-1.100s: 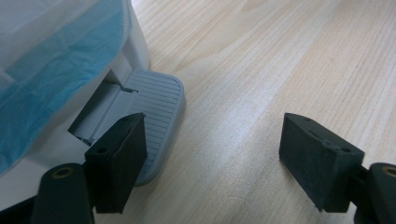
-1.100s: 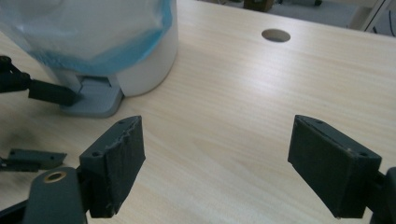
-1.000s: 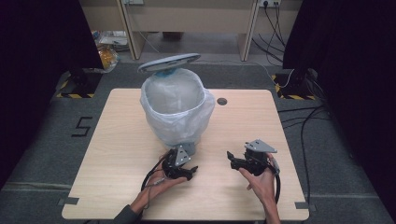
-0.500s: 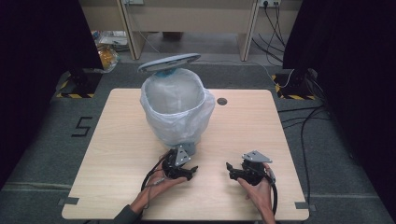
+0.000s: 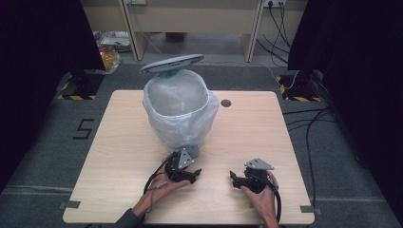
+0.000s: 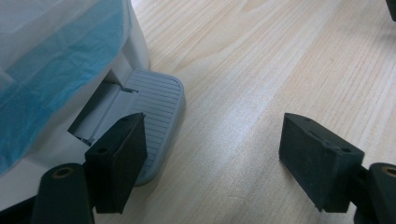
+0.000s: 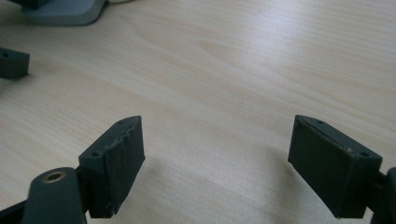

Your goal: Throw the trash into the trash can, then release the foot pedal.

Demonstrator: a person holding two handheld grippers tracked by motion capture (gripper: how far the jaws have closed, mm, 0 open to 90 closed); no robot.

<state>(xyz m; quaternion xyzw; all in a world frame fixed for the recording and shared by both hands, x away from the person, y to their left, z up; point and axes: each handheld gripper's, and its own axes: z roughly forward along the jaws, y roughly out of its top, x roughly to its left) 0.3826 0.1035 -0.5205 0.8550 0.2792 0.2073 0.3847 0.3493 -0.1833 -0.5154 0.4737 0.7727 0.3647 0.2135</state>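
On pale wood table [image 5: 119, 142], lined bin [image 5: 179, 111].

1. Your pedal bin [image 5: 179, 114] stands upright on the far-centre part of the table — white body, lined with a translucent bag [image 5: 164, 121] whose rim is folded over the outside and hangs well down the sides.
2. Its lid [image 5: 172, 63] is grey, round, raised and tilted behind the opening; the mouth is open.
3. In the left gripper view the bag [image 6: 51, 56] looks bluish-white over the bin wall.
4. The foot pedal [image 6: 156, 112] is grey and ribbed — it projects from the bin's base toward you, close above the tabletop.
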